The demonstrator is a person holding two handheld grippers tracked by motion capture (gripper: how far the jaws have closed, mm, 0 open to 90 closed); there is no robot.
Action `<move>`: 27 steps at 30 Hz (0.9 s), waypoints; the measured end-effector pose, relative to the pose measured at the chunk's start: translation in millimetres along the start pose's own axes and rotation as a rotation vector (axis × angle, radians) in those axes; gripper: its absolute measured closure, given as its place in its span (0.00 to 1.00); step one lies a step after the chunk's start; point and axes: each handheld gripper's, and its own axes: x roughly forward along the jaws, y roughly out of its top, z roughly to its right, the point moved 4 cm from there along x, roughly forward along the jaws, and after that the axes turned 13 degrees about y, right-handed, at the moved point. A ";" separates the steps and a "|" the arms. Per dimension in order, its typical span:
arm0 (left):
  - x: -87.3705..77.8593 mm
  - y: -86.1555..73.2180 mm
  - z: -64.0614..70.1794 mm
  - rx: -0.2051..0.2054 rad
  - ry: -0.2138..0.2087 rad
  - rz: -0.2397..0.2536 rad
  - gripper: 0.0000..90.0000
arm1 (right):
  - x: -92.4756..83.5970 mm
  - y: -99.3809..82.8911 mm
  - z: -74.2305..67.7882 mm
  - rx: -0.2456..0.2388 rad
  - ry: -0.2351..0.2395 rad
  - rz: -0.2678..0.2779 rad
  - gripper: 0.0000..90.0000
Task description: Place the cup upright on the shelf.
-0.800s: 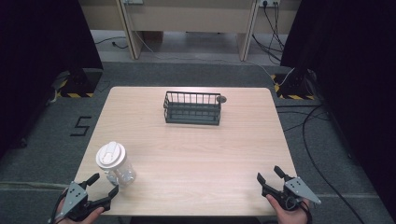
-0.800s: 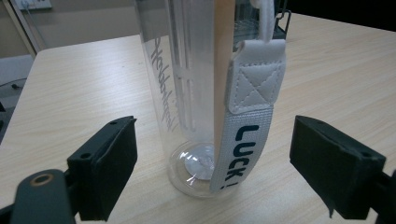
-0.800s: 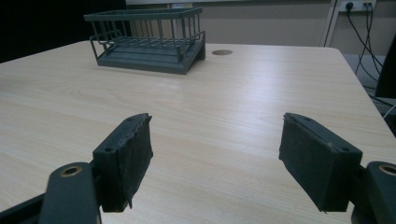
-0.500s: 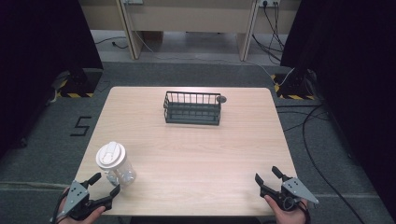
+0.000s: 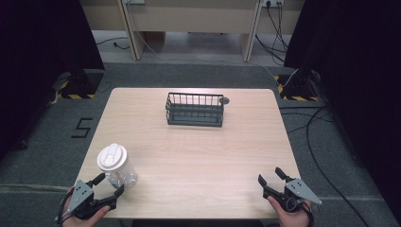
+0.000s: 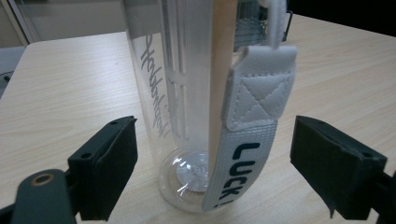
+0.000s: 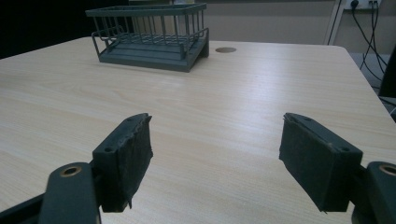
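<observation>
A clear plastic bottle (image 5: 116, 165) with a white lid stands upright near the table's front left corner. My left gripper (image 5: 111, 183) is open just in front of it, a jaw on either side of the bottle's base without touching. In the left gripper view the bottle (image 6: 182, 84) rises between the jaws of the left gripper (image 6: 215, 137), and a white strap (image 6: 254, 135) with dark lettering hangs down its side. My right gripper (image 5: 269, 175) is open and holds nothing at the front right edge; the right gripper (image 7: 217, 140) faces bare tabletop.
A dark wire basket (image 5: 194, 109) sits at the back middle of the wooden table (image 5: 198, 156), also far ahead as the basket (image 7: 149, 35) in the right gripper view. A small round dark disc (image 5: 225, 100) lies beside its right end. Cables run over the floor at the right.
The left gripper has edged slightly forward toward the bottle, and the right gripper has drifted a little to the left. Bottle and basket have not moved.
</observation>
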 end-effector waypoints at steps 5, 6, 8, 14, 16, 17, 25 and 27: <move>4.7 1.3 3.9 0.010 -0.012 0.003 0.16 | 0.5 0.1 -1.3 0.003 0.004 -0.002 0.28; 4.7 1.3 3.9 0.010 -0.012 0.003 0.16 | 0.5 0.1 -1.3 0.003 0.004 -0.002 0.28; 8.9 2.5 4.2 0.009 -0.003 0.001 0.16 | 0.8 0.2 -1.6 0.005 0.002 -0.003 0.28; 17.8 3.6 3.2 0.010 0.009 -0.006 0.16 | 2.7 0.0 -1.6 0.003 0.006 -0.008 0.28; 19.2 3.8 3.1 0.010 0.009 -0.005 0.16 | 3.1 -0.1 -1.4 0.003 0.005 -0.007 0.28; 20.6 4.0 2.9 0.012 0.009 -0.006 0.16 | 3.1 -0.1 -1.4 0.003 0.006 -0.008 0.28; 34.5 5.5 1.7 0.027 -0.002 -0.008 0.16 | 3.4 -0.2 -1.2 -0.002 0.006 -0.011 0.28; 35.8 5.6 1.7 0.025 -0.005 -0.007 0.16 | 3.5 -0.4 -1.0 -0.003 0.005 -0.012 0.28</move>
